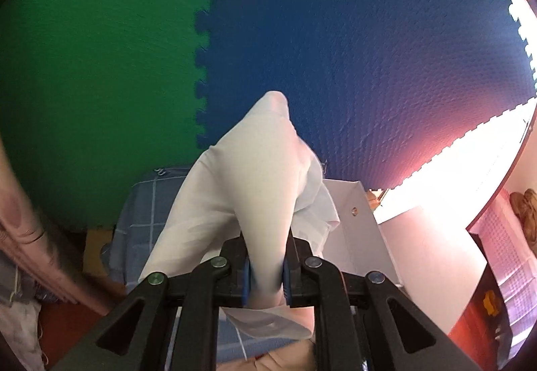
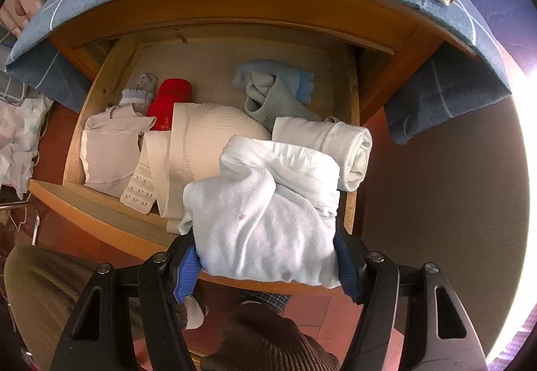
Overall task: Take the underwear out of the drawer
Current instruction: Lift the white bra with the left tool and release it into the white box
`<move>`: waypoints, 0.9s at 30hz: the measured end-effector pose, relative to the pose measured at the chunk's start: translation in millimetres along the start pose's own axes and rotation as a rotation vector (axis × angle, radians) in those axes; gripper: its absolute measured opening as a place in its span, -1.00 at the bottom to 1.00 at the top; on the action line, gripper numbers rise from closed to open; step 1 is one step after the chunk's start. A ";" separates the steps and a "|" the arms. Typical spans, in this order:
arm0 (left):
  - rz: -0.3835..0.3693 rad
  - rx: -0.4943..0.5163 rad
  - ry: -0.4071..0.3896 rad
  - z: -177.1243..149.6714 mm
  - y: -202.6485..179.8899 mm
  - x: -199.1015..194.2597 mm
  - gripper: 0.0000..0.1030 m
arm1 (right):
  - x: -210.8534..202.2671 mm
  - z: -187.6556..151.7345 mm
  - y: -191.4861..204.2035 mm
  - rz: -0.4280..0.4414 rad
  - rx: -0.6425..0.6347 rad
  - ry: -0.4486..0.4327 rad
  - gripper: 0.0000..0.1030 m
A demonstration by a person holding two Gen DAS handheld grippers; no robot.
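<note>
Green and blue foam mats (image 1: 302, 35) fill the left wrist view; the left gripper (image 1: 265, 273) is clamped on a pale garment (image 1: 241, 190) that sticks out ahead of it.

Below the right gripper (image 2: 268, 265), the open wooden drawer (image 2: 100, 203) appears only here; those jaws squeeze a white bundled underwear (image 2: 268, 220) at the front edge, its width spanning the pads.

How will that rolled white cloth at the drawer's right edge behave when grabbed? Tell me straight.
The rolled white cloth looks soft, so the fingers would probably squash it rather than meet resistance. Nothing visible ties the roll, so it may loosen or unroll when lifted. It lies against the drawer side wall, and a push could roll it toward the other clothes.
</note>
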State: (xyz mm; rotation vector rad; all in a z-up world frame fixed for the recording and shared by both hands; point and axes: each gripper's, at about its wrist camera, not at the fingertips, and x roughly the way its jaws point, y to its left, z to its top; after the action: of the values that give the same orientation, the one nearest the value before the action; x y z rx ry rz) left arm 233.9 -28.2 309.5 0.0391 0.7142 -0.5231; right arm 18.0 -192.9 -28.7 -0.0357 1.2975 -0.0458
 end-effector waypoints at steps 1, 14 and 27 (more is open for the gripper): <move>0.002 0.002 0.019 -0.6 -0.7 14.5 -0.74 | 0.0 0.0 -0.1 0.005 0.002 0.001 0.24; 0.119 0.006 0.249 -51.9 8.1 120.8 -0.74 | 2.9 1.1 -2.6 0.065 0.037 0.011 0.24; 0.166 -0.121 0.328 -82.4 8.6 105.3 -0.74 | 8.8 1.0 -8.2 -0.017 0.098 0.033 0.24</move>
State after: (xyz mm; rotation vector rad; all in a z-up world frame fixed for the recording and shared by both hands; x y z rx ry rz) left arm 254.0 -50.2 178.9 0.0712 1.0524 -0.3160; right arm 21.2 -201.6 -36.5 0.0379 1.3261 -0.1252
